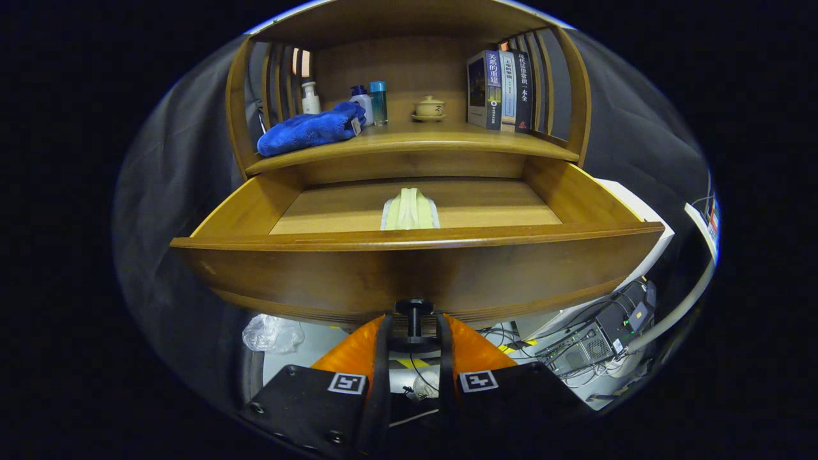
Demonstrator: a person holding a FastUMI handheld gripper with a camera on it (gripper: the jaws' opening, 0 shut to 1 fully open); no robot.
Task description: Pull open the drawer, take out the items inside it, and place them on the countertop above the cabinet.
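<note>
The tongs are closed on the knob of the drawer, which stands pulled out, a pale green packet lying inside at mid-floor.

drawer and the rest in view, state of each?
drawer: pulled open
knob: between the fingers, both look pressed on its stem
gripper: shut on the knob
pale green item: lying flat in the drawer
blue towel: bunched on the countertop
books: upright, closed
lidded cup: lid on
bottles: upright, capped
</note>
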